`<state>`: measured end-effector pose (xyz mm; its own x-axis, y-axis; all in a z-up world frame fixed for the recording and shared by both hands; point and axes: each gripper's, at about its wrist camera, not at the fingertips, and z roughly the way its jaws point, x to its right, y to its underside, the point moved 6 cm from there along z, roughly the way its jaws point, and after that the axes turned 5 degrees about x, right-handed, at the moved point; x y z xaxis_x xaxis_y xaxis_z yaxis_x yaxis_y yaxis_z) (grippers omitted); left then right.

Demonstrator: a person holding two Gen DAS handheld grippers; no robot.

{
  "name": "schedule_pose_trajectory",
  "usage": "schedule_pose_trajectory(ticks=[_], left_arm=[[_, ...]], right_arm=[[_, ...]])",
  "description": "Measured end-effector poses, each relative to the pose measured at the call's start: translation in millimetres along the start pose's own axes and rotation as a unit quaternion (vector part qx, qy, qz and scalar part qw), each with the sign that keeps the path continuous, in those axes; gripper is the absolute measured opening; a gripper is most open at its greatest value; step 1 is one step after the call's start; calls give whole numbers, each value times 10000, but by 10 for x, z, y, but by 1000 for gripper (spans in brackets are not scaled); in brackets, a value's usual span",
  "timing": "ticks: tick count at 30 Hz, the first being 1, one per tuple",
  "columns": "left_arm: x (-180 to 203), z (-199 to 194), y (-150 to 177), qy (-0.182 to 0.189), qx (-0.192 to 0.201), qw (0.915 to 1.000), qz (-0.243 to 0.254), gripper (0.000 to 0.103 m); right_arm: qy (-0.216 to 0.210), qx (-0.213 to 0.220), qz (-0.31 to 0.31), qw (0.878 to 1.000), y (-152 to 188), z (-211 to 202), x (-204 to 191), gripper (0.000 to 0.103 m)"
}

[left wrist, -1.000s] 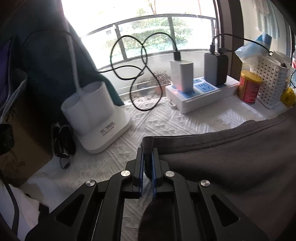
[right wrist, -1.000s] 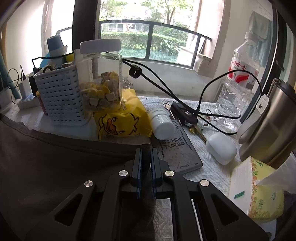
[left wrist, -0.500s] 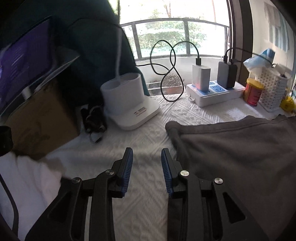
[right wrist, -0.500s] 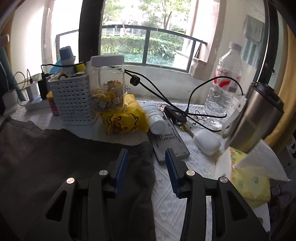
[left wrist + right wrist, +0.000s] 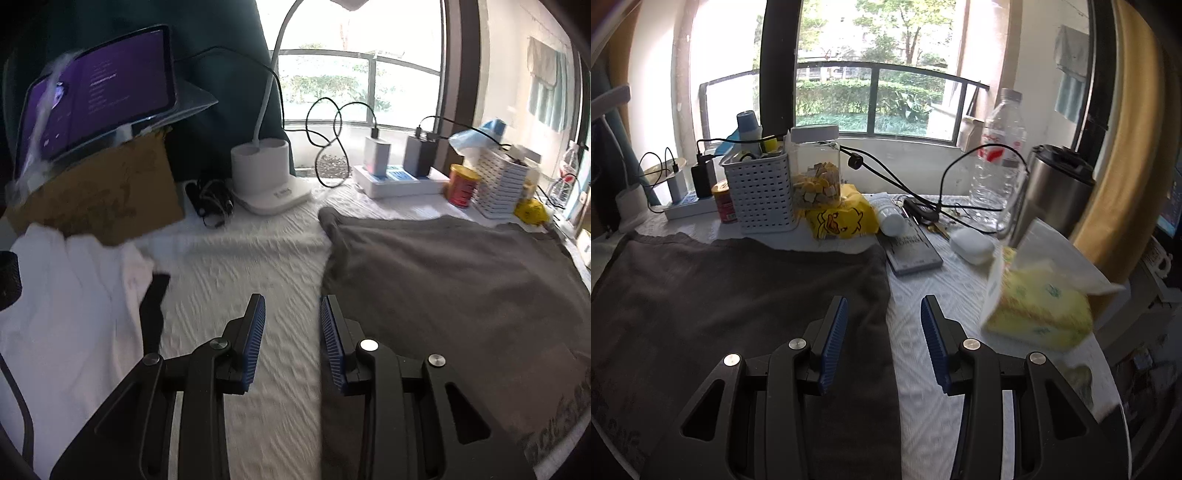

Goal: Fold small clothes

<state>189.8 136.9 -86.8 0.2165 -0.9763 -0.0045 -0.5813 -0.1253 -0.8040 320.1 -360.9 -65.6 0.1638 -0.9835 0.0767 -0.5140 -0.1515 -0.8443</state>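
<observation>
While jaws gape, grey garment (image 5: 443,280) flat beneath, untouched

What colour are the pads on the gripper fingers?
Blue, ribbed pads on black fingers; clearest in the right wrist view.

We see a matt grey cloth garment (image 5: 454,280) lying soft and faintly fuzzy on the table's (image 5: 243,266) white cover, a cloth with a raised woven texture. Left of the garment, white cloth (image 5: 66,295) lies smooth beside rough brown cardboard (image 5: 103,192). Each tool is matt black plastic, with ribbed blue pads (image 5: 255,332) and shiny metal screws. Beyond the garment stand a perforated white plastic basket (image 5: 761,192), a clear plastic jar (image 5: 816,173) and a brushed steel flask (image 5: 1052,188).
</observation>
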Motion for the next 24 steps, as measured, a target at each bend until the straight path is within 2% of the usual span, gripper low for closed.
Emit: schedule_pose_trajectory(ticks=[8, 14, 17, 18, 20, 22, 24], left_arm=[[45, -264, 285, 217, -85, 9997, -86, 31], [18, -464, 548, 433, -147, 9968, -652, 31], [41, -530, 652, 479, -217, 9965, -656, 32], [52, -547, 687, 487, -241, 9965, -642, 33], [73, -577, 750, 541, -284, 9960, -657, 47], [93, -601, 802, 615, -334, 9952, -686, 48], [110, -615, 844, 609, -377, 9951, -681, 48]], right_arm=[[117, 21, 154, 9998, 232, -391, 120, 44], [230, -58, 342, 9991, 484, -654, 247, 44], [208, -160, 542, 9982, 663, -758, 304, 44], [188, -190, 602, 9978, 713, -776, 313, 44], [102, -261, 733, 9969, 837, -816, 321, 44], [-137, -309, 889, 9955, 963, -875, 304, 44], [-182, -377, 962, 9945, 1089, -928, 290, 44]])
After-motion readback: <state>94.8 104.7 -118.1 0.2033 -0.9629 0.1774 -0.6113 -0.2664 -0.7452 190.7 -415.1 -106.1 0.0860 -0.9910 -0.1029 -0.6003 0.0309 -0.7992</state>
